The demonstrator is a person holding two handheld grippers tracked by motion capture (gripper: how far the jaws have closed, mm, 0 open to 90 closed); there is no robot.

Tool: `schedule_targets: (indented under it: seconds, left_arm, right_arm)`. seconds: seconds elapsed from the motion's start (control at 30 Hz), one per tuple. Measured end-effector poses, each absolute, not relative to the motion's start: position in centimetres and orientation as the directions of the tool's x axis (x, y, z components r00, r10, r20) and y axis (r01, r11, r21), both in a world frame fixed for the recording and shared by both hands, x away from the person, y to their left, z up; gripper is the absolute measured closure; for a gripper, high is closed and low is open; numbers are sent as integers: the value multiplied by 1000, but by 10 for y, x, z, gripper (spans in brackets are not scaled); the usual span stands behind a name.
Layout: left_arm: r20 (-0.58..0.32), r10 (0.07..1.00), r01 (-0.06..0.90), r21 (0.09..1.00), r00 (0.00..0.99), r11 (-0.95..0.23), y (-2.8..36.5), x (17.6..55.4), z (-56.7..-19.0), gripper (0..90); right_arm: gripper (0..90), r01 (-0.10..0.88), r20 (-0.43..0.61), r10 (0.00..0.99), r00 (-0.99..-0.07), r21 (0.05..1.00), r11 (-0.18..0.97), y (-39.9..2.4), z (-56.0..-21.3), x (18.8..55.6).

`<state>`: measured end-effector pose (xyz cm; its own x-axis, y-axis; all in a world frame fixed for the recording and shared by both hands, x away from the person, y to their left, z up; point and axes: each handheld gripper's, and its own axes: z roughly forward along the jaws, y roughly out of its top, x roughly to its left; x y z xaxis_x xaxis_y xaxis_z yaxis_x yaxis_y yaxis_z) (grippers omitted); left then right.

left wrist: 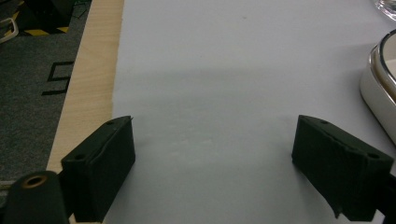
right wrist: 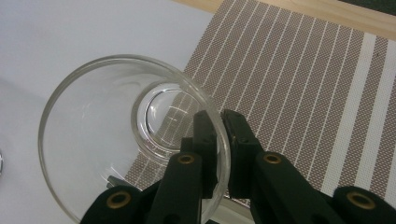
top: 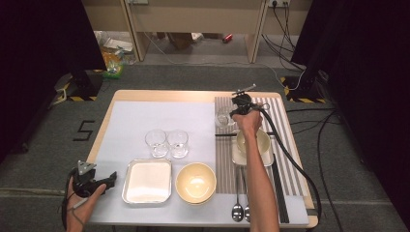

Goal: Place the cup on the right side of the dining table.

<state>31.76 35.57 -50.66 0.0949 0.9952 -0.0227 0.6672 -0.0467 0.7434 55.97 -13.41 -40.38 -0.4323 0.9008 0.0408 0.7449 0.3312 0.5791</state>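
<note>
While the right gripper (right wrist: 219,140) pinched the rim of the glass (right wrist: 126,135) at the far left corner of the striped placemat (right wrist: 299,93), one jaw inside and one outside, so thin a hold could have let the smooth wall slip or tip. The glass seemed tilted, though I could not be sure. That pinch was plain in the right gripper view; the high view was too small for it, yet it showed the left gripper (top: 112,180) idle at the near left, its jaws wide apart around nothing.

Right arm stretches far forward, right gripper (top: 240,107) with jaws pinched nearly together; left gripper (top: 99,182) sits low near the body, jaws spread wide. Left hand (top: 80,203) cradles it.
</note>
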Motion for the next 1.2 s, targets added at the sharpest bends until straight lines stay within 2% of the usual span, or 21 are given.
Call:
schedule_targets:
  seconds: [0.37,1.2]
  left_arm:
    - [-23,995,667,744,94,-46,356,318,-507,122]
    - [-23,996,666,745,92,-45,355,317,-507,123]
  right_arm:
    - [838,761,28,909,-415,559,330,-134,-412,561]
    - [789,749,59,928,-368,610,258,-144,-404,560]
